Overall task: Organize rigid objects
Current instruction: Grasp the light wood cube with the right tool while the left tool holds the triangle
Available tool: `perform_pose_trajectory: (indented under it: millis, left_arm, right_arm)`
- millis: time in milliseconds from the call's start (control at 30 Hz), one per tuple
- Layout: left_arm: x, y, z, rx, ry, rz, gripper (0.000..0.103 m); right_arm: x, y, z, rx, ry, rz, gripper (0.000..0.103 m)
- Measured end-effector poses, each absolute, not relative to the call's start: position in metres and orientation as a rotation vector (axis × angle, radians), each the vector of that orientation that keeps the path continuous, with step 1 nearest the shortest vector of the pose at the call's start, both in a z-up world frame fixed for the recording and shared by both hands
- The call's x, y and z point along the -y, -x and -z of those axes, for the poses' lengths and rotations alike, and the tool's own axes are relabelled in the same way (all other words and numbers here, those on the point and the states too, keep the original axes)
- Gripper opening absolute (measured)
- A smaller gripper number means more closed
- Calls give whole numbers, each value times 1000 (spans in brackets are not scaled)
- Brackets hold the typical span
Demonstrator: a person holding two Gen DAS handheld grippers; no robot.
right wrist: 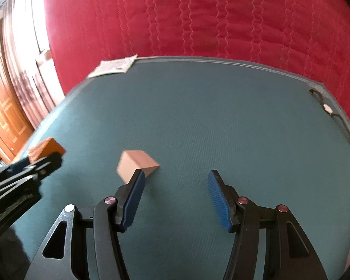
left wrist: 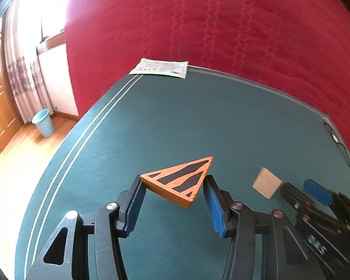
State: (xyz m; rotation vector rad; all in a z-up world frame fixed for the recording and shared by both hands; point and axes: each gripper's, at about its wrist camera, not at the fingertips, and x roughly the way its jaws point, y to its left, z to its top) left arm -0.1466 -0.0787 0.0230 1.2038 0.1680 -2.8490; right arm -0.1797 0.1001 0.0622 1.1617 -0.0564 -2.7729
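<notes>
An orange triangular block (left wrist: 183,183) with black markings on top sits between my left gripper's (left wrist: 173,178) blue pads, which are shut on its two corners. It hangs a little above the green table cover (left wrist: 175,121). A plain wooden block (right wrist: 135,163) lies on the cover just beyond the left fingertip of my right gripper (right wrist: 176,175), which is open with nothing between its fingers. The left wrist view shows the wooden block (left wrist: 267,183) to the right, beside the right gripper (left wrist: 298,186). The right wrist view has the left gripper (right wrist: 42,161) and orange block (right wrist: 46,149) at far left.
A paper leaflet (left wrist: 159,68) lies at the table's far left corner. A thin black cable with a small round piece (right wrist: 327,108) runs along the right edge. A red quilt (left wrist: 221,23) lies behind the table. A blue bin (left wrist: 43,122) stands on the wooden floor at left.
</notes>
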Motion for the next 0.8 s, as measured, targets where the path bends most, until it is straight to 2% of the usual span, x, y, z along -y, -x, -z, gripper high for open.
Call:
perform_pose_trajectory:
  millis: [200,300,500,700,800]
  left_arm:
    - [86,146,-22,-201,-1198,2815,54]
    - [89,147,-20,-213,-1204,2801,54]
    - [92,151,-18,-224,-1214,2787,54]
    - [91,151,-17,-213,-1212,2790,54]
    - [91,151,-16,-213,-1212,2790,54]
  right_arm:
    - [-82,179,-61,101,-1147,2677,57]
    - [-73,183,-59,87,-1152,2662,47]
    - [-62,192,-58,101,-1157,2650,45]
    - [-52,200,-55,25,-1167,2687,35]
    - [-50,201,-55,0,-1166,2687,35]
